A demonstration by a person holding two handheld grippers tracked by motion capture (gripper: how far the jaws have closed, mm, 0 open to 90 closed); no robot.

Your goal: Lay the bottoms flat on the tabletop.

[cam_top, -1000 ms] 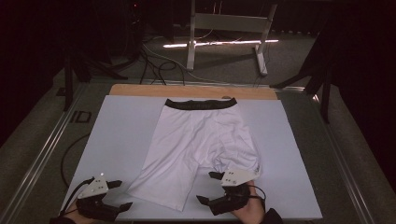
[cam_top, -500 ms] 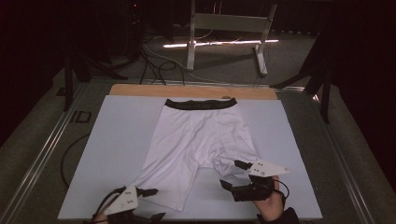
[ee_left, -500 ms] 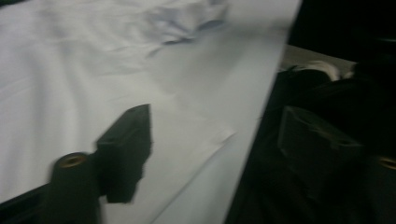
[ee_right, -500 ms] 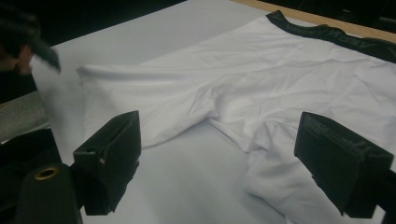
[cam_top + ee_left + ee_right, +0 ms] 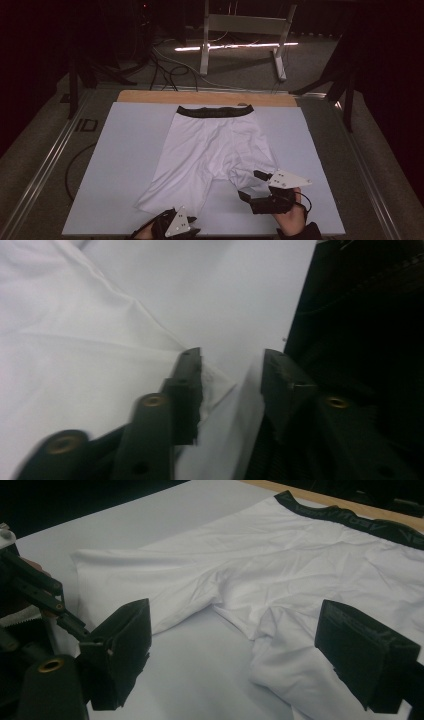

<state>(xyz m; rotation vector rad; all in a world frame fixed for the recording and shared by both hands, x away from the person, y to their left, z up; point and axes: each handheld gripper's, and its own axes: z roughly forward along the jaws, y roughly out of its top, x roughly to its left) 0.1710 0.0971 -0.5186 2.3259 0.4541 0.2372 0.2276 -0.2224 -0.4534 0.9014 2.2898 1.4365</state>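
Note:
White boxer shorts (image 5: pixel 210 145) with a black waistband (image 5: pixel 215 111) lie flat on the white board (image 5: pixel 125 165), waistband at the far side. My left gripper (image 5: pixel 169 220) is at the board's front edge, by the hem of the shorts' left leg. In the left gripper view it (image 5: pixel 230 375) is open, with the hem corner (image 5: pixel 217 385) lying between the jaws. My right gripper (image 5: pixel 251 185) sits open just in front of the bunched right leg (image 5: pixel 250 170). In the right gripper view its jaws (image 5: pixel 242 645) stand wide apart on either side of that crumpled leg (image 5: pixel 280 665).
A wooden strip (image 5: pixel 150 96) runs along the board's far edge. Metal rails (image 5: pixel 45 165) flank the board, and a black cable (image 5: pixel 75 165) loops at its left. Beyond the table are a white frame (image 5: pixel 240 30) and floor cables in the dark.
My left gripper has moved right along the front edge to the left leg's hem corner. My right gripper has shifted right and a little farther back, beside the right leg.

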